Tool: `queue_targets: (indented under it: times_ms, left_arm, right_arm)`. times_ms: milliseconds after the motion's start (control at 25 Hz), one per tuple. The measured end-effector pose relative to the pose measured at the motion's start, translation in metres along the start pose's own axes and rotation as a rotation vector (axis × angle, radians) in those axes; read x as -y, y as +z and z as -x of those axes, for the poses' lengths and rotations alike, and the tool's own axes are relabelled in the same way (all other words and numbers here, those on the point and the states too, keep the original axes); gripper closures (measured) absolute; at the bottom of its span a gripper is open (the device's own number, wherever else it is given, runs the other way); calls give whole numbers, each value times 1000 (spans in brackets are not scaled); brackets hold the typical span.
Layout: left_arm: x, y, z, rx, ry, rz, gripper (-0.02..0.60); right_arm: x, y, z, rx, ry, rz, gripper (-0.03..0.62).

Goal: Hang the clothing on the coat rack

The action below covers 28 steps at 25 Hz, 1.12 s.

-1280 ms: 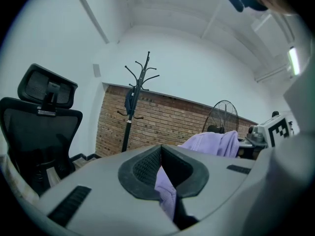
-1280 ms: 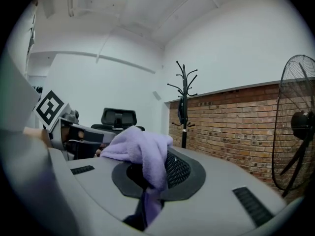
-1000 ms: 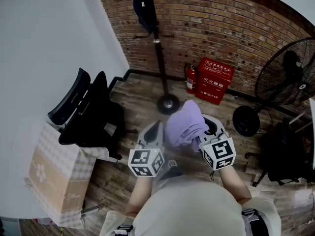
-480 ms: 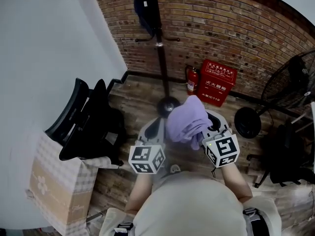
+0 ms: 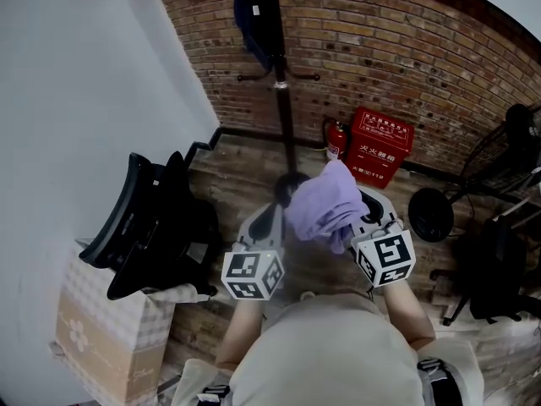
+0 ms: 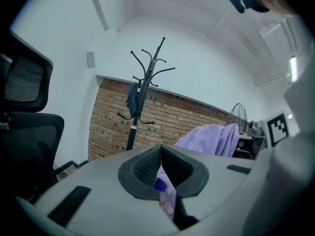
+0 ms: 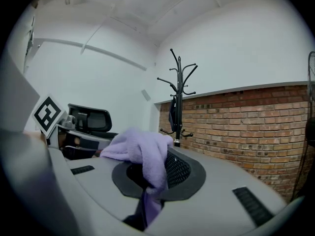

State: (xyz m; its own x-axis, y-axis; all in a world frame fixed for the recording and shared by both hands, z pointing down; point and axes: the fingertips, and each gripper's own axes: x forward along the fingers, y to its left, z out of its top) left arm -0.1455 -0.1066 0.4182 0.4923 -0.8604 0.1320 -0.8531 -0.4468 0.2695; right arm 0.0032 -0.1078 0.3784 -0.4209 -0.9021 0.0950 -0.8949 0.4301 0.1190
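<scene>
A lavender garment [image 5: 325, 205] hangs bunched between my two grippers at chest height. The left gripper [image 5: 271, 216] is shut on a fold of it [image 6: 165, 190]. My right gripper [image 5: 362, 208] is shut on another part, and the cloth drapes over its jaws [image 7: 142, 154]. The black coat rack [image 5: 283, 100] stands ahead against the brick wall, with a dark blue garment [image 5: 252, 19] hanging on it. It also shows in the left gripper view as a coat rack [image 6: 142, 97] and in the right gripper view as a coat rack [image 7: 178, 97]. The lavender garment hides most of the rack's base.
A black office chair [image 5: 152, 218] stands at the left beside a paper bag [image 5: 101, 337]. A red fire box [image 5: 380, 146] and an extinguisher [image 5: 336, 138] sit at the wall right of the rack. A floor fan [image 5: 507, 167] and a black bag [image 5: 499, 269] are at the right.
Both grippers have carried the lavender garment a little forward toward the coat rack, whose base has slipped behind the cloth. Both grips stay the same.
</scene>
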Motion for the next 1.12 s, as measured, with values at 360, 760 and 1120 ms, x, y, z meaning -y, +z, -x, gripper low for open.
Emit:
queue_targets:
  times_ms: [360, 760, 1120]
  left_arm:
    - [-17, 5, -24, -18, 5, 8, 577]
    - [-32, 12, -80, -13, 24, -10, 577]
    - [-44, 40, -146, 15, 50, -33, 577]
  right_arm:
    - [15, 11, -36, -5, 14, 31, 574]
    - [56, 21, -83, 38, 30, 48, 574]
    - [102, 30, -139, 44, 66, 75, 576]
